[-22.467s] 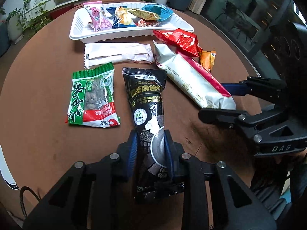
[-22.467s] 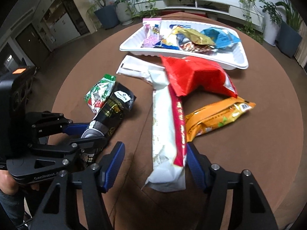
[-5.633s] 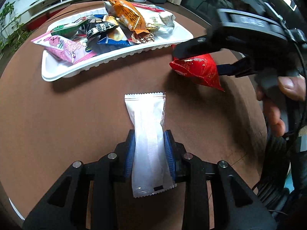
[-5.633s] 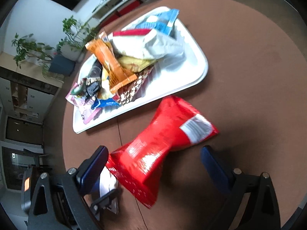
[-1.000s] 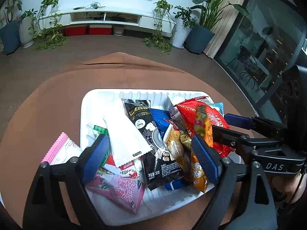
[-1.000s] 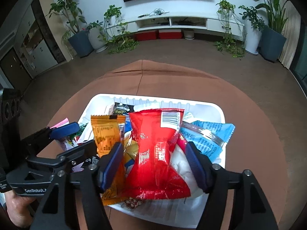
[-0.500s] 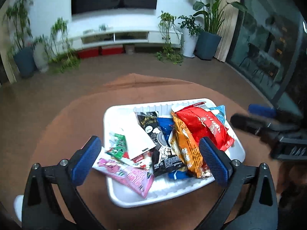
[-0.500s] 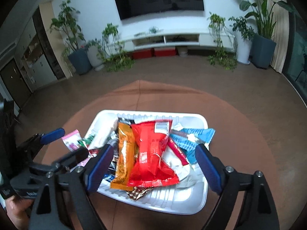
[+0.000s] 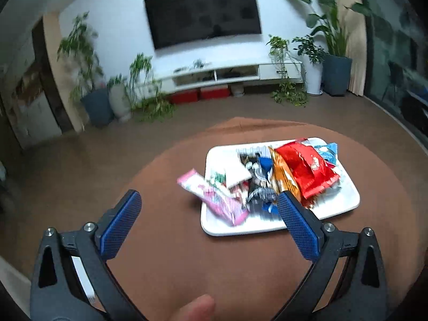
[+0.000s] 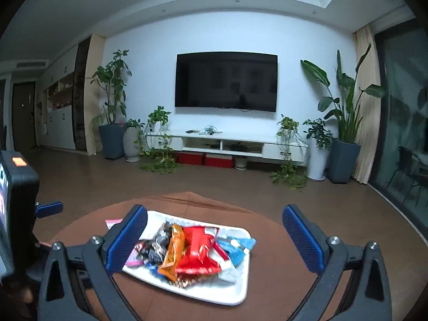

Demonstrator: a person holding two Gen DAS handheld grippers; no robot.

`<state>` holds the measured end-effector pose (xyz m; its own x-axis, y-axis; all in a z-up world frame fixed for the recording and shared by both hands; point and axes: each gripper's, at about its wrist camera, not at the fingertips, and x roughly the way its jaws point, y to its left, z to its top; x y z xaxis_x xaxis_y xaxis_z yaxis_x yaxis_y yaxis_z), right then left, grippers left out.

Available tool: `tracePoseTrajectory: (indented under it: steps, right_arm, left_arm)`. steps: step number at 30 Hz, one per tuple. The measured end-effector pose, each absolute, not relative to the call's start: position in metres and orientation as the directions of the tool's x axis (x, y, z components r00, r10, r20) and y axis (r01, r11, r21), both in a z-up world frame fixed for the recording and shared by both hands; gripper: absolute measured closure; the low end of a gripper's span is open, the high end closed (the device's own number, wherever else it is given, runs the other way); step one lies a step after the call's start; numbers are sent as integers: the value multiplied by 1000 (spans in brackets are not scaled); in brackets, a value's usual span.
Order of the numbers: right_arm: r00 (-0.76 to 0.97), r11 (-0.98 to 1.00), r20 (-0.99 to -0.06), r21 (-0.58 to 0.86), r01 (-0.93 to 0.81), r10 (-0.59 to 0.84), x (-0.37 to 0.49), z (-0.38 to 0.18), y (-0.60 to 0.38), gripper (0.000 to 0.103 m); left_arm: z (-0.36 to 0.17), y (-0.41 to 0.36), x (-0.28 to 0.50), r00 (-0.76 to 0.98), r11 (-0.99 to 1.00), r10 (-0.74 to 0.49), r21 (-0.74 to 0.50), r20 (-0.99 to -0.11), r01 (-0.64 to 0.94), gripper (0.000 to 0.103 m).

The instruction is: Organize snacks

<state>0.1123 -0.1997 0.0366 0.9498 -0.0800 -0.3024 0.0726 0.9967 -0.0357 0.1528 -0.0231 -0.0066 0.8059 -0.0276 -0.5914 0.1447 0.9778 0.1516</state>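
I am looking over the round brown table (image 9: 165, 240) from both wrist cameras. The white tray (image 9: 345, 203) is sitting on it, piled with snack packets. My left gripper (image 9: 208, 222) is standing wide, holding nothing, above bare tabletop just beside the tray. My right gripper (image 10: 214, 238) is also spread wide and holding nothing, framing the tray from above. In the tray, a red packet (image 10: 199, 251) is lying on top, an orange packet (image 10: 171, 254) touching its left side, a light blue packet (image 10: 236, 247) on its right. A pink packet (image 9: 211, 196) is sticking out over the tray's left rim. Motion blur is smearing the smaller packets. A wall television (image 10: 226, 80) and potted plants (image 10: 345, 123) are showing behind.
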Motion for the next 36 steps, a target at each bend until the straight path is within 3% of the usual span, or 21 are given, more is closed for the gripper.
tracePoseTrajectory:
  steps: [9,18,26,36]
  right_arm:
    - [888,991,-457,94,97,-43,65,14,-206,0]
    - [846,979,-533,163,124,-18,27,-12,-196,0]
    - [781,967,-624,175,183,-35,21,-36,-191,0]
    - [755,971,-654,139,193,-56,18,-45,-187,0]
  left_arm:
    - [-12,-8,101,756,985,-87,55,-649,161,0]
    - [-17,-3,56,735,986,-108,24,-670,167,0]
    - [-24,-1,41,723,986,-105,24,-682,165,0]
    - [-32,0,41,704,986,-103,20,-702,164,0]
